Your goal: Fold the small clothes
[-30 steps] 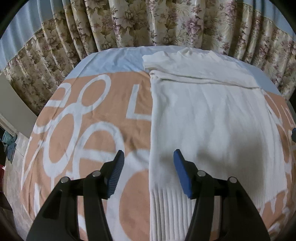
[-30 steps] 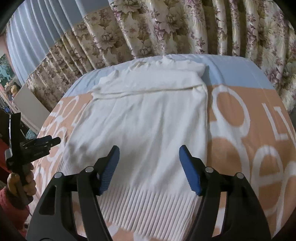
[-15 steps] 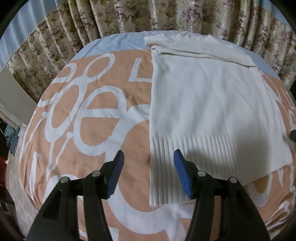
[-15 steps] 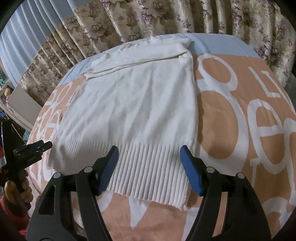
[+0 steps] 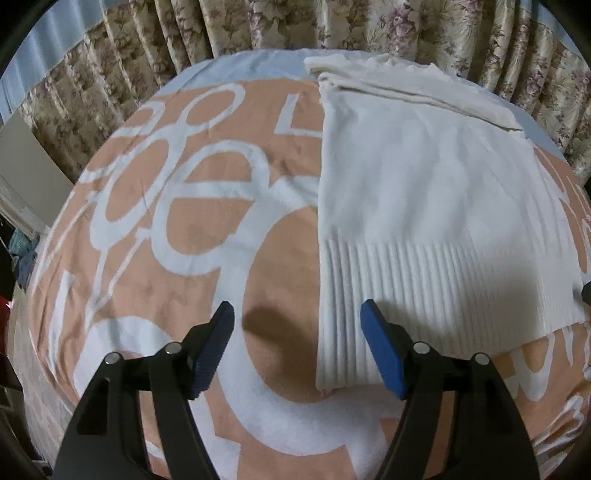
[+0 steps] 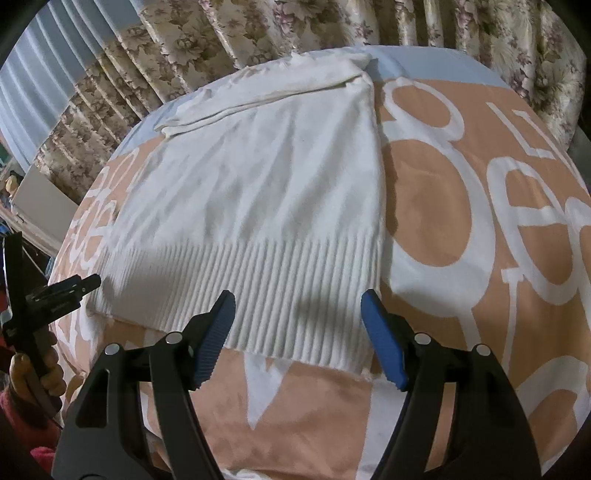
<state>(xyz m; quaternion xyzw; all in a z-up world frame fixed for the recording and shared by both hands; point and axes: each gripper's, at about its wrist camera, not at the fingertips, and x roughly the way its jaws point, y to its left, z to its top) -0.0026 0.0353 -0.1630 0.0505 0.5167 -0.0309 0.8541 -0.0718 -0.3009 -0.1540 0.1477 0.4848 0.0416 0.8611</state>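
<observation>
A white knit sweater (image 5: 424,206) lies flat on the bed, sleeves folded across its top, ribbed hem nearest me. It also shows in the right wrist view (image 6: 266,192). My left gripper (image 5: 297,349) is open and empty, hovering over the hem's left corner, its right finger above the ribbing. My right gripper (image 6: 297,341) is open and empty, straddling the hem's right corner. The left gripper (image 6: 70,290) also shows at the left edge of the right wrist view, beside the hem's left corner.
The bed has an orange cover with large white letters (image 5: 177,229) and a pale blue sheet (image 5: 243,66) at the far end. Floral curtains (image 5: 295,22) hang behind it. Clutter (image 5: 22,254) shows off the bed's left side.
Both grippers have pulled back from over the sweater's body to its ribbed hem and moved lower toward the bed. Both stayed open.
</observation>
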